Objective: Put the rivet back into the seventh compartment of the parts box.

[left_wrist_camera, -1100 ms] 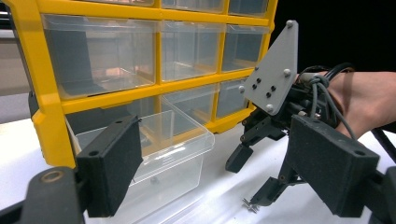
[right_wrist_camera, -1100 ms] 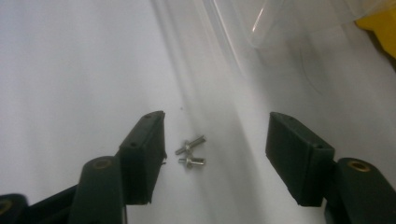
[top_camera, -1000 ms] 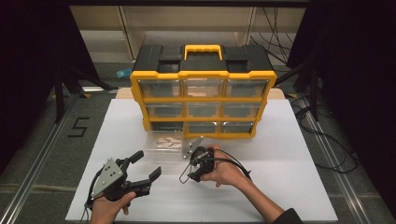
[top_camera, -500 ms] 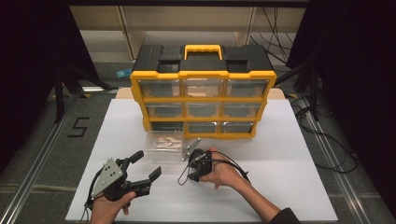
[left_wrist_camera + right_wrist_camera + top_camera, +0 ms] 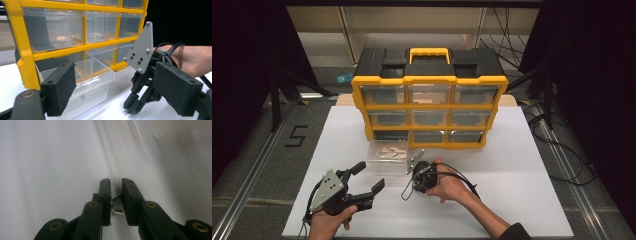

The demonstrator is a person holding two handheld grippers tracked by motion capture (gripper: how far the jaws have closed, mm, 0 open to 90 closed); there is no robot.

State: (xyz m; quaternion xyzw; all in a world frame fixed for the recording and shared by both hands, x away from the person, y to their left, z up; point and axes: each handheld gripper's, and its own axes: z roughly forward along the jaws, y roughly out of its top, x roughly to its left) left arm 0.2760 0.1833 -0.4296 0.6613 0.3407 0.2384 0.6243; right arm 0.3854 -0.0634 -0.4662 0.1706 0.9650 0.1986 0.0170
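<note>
We see a small metal screw (image 5: 116, 205) pinched between the narrowed jaws of the right gripper (image 5: 115, 185), which have just been closing on it, low over the white table (image 5: 522, 165) just beside the clear drawer (image 5: 387, 156) that sits pulled out in front of the yellow organizer (image 5: 429, 107). The right hand (image 5: 449, 185) tips that gripper nose-down beside the drawer. Near the drawer's other side, the left hand (image 5: 328, 225) holds the left gripper (image 5: 368, 179) level, jaws wide apart and empty.
</note>
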